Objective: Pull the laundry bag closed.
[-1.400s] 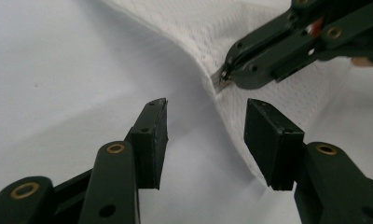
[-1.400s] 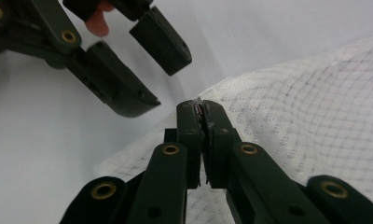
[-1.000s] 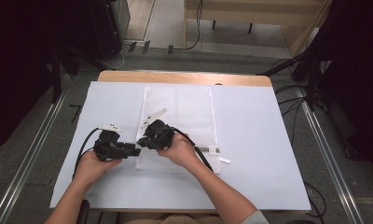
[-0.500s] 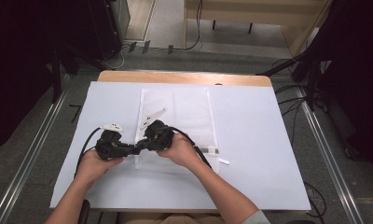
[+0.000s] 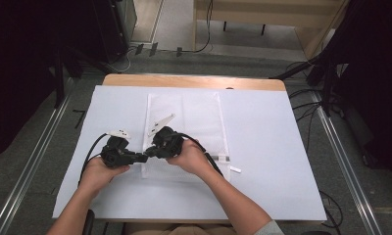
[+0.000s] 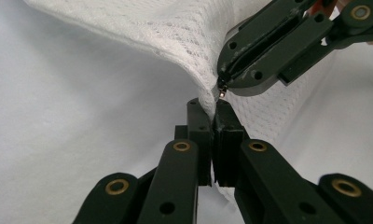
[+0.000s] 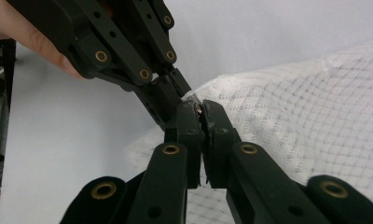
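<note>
The white mesh bag [image 5: 184,132] lies flat along the middle of the table's white cover [image 5: 272,147], and I have both tools at its near left edge. My left gripper [image 6: 211,122] has its jaws pressed together on a pinch of the mesh, the fabric rising out from between them. My right gripper [image 7: 197,122] meets it tip to tip, its jaws likewise closed on the same raised edge; a small metal piece [image 6: 222,93], possibly a zipper pull, sits at its tips. Farther back, the bag's far end reaches toward the bare wooden table edge [image 5: 194,81].
</note>
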`<state>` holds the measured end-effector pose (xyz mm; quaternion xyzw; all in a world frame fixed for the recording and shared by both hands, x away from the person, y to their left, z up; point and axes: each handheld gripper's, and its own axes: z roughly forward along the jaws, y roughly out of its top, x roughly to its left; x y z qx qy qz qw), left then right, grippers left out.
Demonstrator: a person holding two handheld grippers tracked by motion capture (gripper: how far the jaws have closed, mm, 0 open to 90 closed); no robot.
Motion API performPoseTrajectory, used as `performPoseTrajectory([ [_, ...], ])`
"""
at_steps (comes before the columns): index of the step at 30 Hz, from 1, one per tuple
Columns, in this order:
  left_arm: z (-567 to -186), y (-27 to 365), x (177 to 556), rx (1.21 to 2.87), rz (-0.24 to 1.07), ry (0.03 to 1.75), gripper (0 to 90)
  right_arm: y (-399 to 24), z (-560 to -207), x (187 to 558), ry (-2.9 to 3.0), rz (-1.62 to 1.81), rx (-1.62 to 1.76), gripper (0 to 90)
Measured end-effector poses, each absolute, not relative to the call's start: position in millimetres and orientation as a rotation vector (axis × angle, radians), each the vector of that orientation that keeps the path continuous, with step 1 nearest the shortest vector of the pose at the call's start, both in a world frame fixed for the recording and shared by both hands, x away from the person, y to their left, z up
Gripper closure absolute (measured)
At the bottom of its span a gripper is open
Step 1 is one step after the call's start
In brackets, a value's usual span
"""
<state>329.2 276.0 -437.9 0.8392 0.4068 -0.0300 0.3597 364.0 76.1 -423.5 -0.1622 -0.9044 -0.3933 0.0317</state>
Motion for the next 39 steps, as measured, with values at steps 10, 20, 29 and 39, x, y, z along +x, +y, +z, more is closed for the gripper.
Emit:
performPoseTrajectory([
  [10, -435.5, 279.0, 328.8, 2.158, -0.072, 1.056, 89.0, 74.0, -426.6, 364.3, -2.806, -1.216, -0.507, 88.6],
  [20, -435.3, 280.0, 328.2, 2.158, -0.066, 1.054, 88.9, 67.1, -430.9, 368.1, -2.814, -1.217, -0.519, 88.5],
  [29, -434.6, 279.9, 327.2, 2.157, -0.070, 1.043, 88.9, 57.6, -432.0, 370.5, -2.798, -1.222, -0.535, 88.5],
  [39, -434.2, 281.0, 326.4, 2.153, -0.066, 1.050, 88.8, 50.0, -435.4, 370.7, -2.794, -1.219, -0.552, 88.5],
])
